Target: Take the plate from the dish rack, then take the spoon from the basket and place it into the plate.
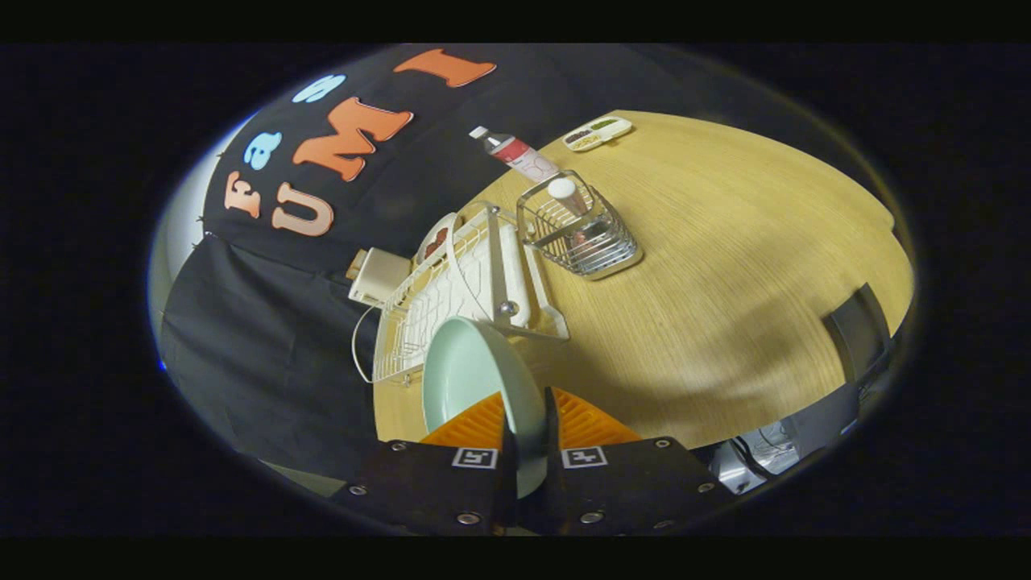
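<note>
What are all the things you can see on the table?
Plate: one, pale green, gripped on edge between the jaws, just in front of the dish rack.
Dish rack: one, white, on the table beyond the plate.
Wire basket: one, silver, beside the rack.
Spoon: one, white-topped, standing in the basket.
Bottle: one, red and white, behind the basket.
Small tray: one, pale, far end of the table.
Table: one, light wood.
Gripper: one, jaws closed on the plate's rim.
</note>
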